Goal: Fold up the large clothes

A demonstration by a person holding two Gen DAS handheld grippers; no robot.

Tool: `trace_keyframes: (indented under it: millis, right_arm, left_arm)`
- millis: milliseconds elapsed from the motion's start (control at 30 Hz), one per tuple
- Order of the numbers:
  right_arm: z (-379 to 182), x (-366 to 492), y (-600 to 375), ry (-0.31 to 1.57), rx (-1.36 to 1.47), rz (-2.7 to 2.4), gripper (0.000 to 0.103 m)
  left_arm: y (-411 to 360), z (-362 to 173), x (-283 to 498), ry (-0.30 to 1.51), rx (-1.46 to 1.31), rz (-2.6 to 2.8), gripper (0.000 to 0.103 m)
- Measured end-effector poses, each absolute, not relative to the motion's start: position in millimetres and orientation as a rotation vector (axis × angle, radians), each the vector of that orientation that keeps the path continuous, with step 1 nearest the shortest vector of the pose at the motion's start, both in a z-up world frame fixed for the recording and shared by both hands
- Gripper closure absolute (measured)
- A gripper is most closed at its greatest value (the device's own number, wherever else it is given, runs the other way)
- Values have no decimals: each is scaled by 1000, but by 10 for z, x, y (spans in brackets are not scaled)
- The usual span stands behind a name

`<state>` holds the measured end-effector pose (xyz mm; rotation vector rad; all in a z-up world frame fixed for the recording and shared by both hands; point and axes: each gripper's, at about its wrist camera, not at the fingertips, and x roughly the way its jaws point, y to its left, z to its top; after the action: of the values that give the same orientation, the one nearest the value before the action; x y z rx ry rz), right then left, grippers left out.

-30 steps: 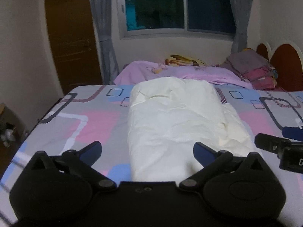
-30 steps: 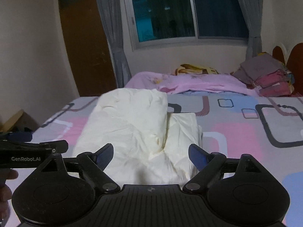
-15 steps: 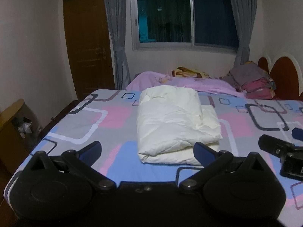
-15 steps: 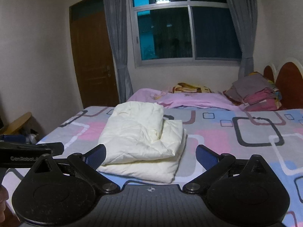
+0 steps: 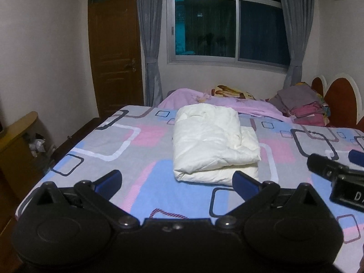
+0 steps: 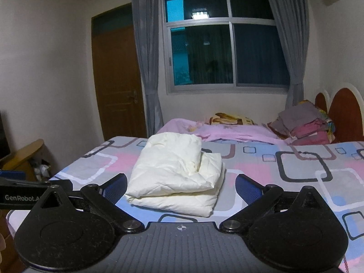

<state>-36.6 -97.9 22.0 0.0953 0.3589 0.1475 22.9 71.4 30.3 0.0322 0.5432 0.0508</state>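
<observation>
bedroom w/ dark window (image 6: 227, 45), grey curtains, brown door (image 6: 118, 79) off to the left; bed (image 5: 127, 159) has a sheet of grey/pink/blue squares. cream garment (image 5: 213, 145) lies folded into a thick bundle on the sheet, ahead of both claws and clear of them, seen between the fingers of each in its own view. left gripper (image 5: 177, 179) has its jaws spread wide w/ nothing between the pads; right gripper (image 6: 182, 188) likewise wide apart and empty, its body also showing at the right edge of the left view. judging by the neat stacked layers, the fold on this piece looks done, so step in hand seems to be backing off / release. next move prob calls for either squaring up the bundle's looser right-hand layer or fetching another garment; can't tell which. far past the bundle, beyond the claws: pink blanket (image 6: 227, 132), a pile of clothes (image 6: 302, 125) near the red headboard (image 6: 343, 113). wooden furniture low at left beside the bed.
</observation>
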Motion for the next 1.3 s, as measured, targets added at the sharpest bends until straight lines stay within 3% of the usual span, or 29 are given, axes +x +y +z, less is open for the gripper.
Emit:
trace_keyframes:
  millis: [1300]
  right_arm:
    - [216, -331, -1060, 363, 109, 125, 3]
  left_arm:
    - [707, 333, 214, 550, 26, 69, 0]
